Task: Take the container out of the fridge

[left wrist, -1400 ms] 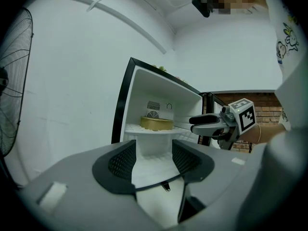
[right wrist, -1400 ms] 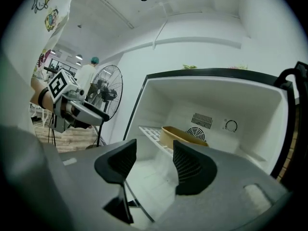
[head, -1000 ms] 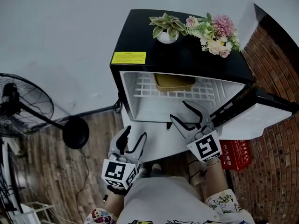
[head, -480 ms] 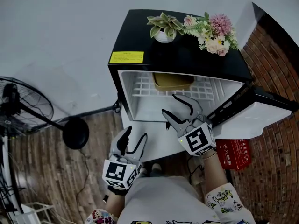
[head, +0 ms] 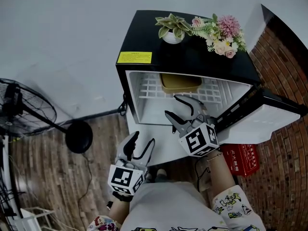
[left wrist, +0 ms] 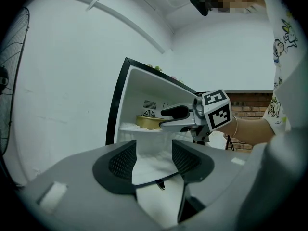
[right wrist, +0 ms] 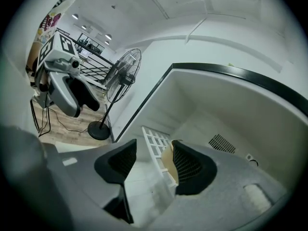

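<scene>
Right gripper edges in
Grey two-jaw right gripper (head: 171, 105) has slid up-left toward frame centre and rolled, nearer the white wire shelf (head: 149, 88) of the open black fridge (head: 192, 61)

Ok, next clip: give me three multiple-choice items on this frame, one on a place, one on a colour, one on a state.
1. Where is the container?
A) on the wire shelf inside the fridge
B) on top of the fridge
C) on the floor

2. What colour is the label on the fridge's top?
A) red
B) yellow
C) blue

3. How does the right tool stand?
A) shut on the container
B) shut, empty
C) open, empty

Answers:
1 A: the container sits at the back of the shelf.
2 B: the label shows yellow against the black top.
3 C: its jaws stand apart, and the container lies beyond them.
</scene>
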The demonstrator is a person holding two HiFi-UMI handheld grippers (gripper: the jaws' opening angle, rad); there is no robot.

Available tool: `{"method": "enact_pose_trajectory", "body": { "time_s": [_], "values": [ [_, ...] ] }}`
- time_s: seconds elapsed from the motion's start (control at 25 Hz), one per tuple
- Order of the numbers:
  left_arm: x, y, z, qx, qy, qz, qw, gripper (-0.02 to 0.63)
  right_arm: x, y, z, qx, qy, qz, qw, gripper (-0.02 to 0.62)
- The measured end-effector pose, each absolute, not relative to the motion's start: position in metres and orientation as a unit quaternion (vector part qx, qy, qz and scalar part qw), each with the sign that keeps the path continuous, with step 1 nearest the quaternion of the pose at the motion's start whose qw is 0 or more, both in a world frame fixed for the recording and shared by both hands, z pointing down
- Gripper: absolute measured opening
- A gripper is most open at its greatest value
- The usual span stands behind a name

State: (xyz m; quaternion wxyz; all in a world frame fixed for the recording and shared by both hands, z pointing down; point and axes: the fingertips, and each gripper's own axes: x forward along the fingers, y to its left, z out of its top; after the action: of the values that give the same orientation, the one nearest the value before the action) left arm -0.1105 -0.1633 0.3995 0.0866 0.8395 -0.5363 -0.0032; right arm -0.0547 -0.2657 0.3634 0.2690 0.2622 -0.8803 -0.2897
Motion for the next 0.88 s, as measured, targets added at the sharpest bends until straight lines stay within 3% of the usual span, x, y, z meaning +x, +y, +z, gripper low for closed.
{"method": "enact_pose_trajectory", "body": {
  "time_s": [0.64, 0.88],
  "values": [
    [-0.111, -0.145, 0.403, 0.833, -0.545, -0.014, 0.091, 0.227, -0.073, -0.289, 0.384, 0.247, -0.8, -0.384, 0.389, 0.233],
    [-0.114, -0.14, 0.407, 0.831, -0.549, -0.019, 0.093, 0.227, -0.073, -0.299, 0.385, 0.241, -0.795, -0.386, 0.4, 0.251]
  ]
}}
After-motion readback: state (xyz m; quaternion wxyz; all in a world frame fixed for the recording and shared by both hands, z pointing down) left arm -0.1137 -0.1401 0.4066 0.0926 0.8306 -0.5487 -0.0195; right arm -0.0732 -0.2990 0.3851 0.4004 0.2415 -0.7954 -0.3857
